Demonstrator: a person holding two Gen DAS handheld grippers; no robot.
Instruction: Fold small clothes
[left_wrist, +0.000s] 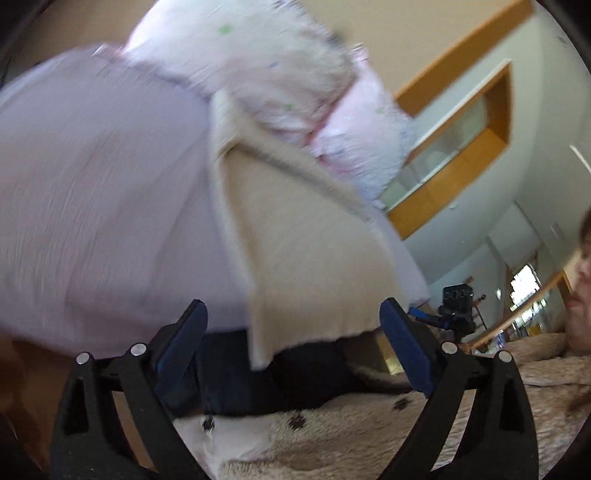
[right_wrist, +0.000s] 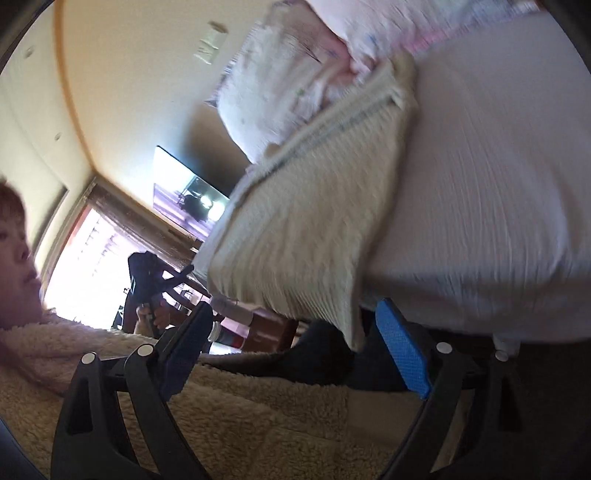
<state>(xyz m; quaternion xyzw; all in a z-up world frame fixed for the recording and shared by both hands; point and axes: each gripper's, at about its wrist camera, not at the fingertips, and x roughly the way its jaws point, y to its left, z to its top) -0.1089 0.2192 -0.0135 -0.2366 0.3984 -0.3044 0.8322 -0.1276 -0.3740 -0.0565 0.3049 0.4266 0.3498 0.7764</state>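
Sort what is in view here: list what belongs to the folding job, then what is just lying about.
Belongs to the job:
- beige knit garment
- left gripper, open
- right gripper, open

Just lying about:
- lilac bed cover
- pink printed pillow
- wall screen
- fleece jacket the person wears

Left gripper (left_wrist: 295, 325) jaws spread wide, nothing between the blue pads (left_wrist: 402, 350). Right gripper (right_wrist: 299, 328) also wide open, apparently empty, though blur hampers. Both angled upward.
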